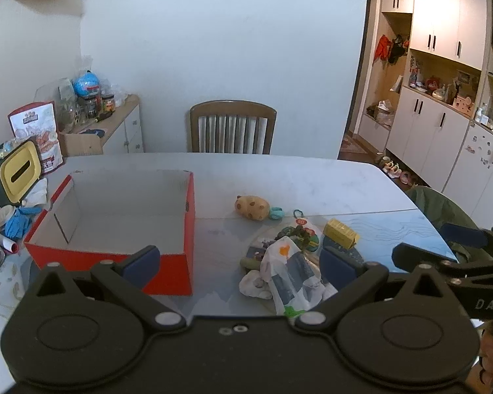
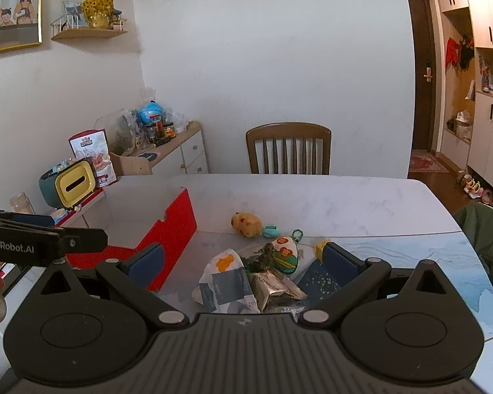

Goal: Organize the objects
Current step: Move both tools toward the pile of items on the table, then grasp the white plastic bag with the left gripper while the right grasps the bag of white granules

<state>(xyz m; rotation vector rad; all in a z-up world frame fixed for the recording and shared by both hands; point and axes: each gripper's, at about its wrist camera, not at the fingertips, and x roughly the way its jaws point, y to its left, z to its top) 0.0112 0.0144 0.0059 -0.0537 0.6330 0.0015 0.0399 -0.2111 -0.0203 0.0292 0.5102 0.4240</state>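
Both grippers hover low over the near edge of the counter [image 1: 312, 177], side by side. My left gripper [image 1: 240, 262] has its jaws spread wide with nothing between the blue pads [image 1: 141, 261]. My right gripper [image 2: 243, 262] is the same: jaws wide, holding nothing.

The red box [image 1: 174, 269] sits on the counter to the left, open-topped, white inside, and I see nothing in it. In the left wrist view, the left pad overlaps the box's near right corner; I cannot tell whether they touch.

The loose pile lies to the right of the box, apart from it. Nearest me is a crumpled white wrapper [image 2: 226, 279] with an orange mark and a grey panel. Touching it on the right is a silver foil packet [image 2: 276, 287]. Behind them is a round green pouch [image 2: 286, 254] with red and yellow print. A yellow block [image 1: 340, 233] sits just right of the pile; in the right wrist view the right pad hides most of it.

Further back, clear of the pile, a tan spotted plush [image 1: 251, 207] lies on its side, with a small teal clip [image 1: 276, 213] just beside it.

A wooden chair [image 1: 233, 128] stands at the far side of the counter.
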